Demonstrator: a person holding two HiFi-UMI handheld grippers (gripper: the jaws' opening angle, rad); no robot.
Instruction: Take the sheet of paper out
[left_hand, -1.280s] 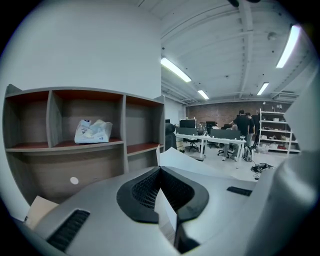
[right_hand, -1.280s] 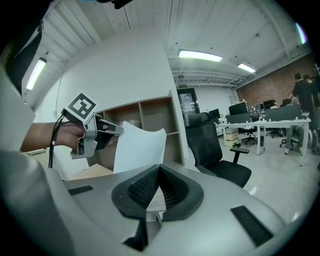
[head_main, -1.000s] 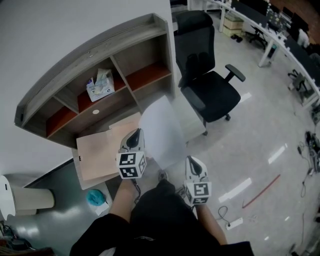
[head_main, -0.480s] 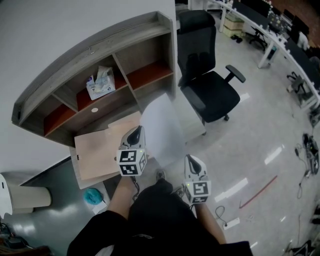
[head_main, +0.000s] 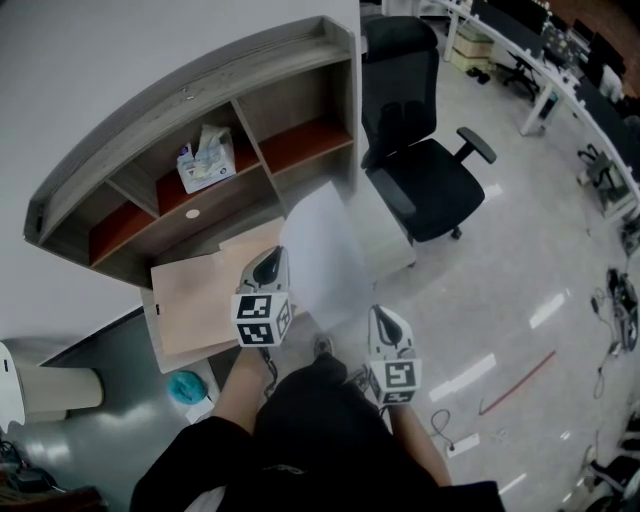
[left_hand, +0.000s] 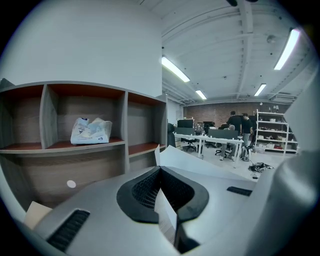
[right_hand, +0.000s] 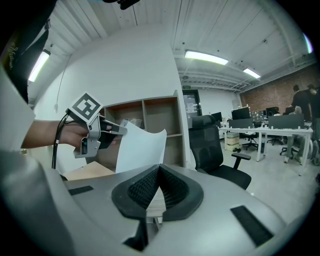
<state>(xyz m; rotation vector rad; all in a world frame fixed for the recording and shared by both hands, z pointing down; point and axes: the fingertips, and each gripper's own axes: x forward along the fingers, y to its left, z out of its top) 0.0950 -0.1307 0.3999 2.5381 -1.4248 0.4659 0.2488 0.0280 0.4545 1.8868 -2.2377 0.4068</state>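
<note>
Shelving unit of grey wood with curved top (head_main: 190, 110) stands far left, beside padded black swivel chair (head_main: 430, 190). Thin white sheet of paper (head_main: 320, 250) hangs slightly bowed before them, left gripper (head_main: 268, 262) clenched on its left edge, right gripper (head_main: 383, 318) on its near corner.

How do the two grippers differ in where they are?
The left gripper is nearer the shelf, by the wooden panel; the right gripper is nearer the person, over the floor. The left gripper holds the sheet at its left edge, the right gripper at its right corner. Both are shut on the sheet.
</note>
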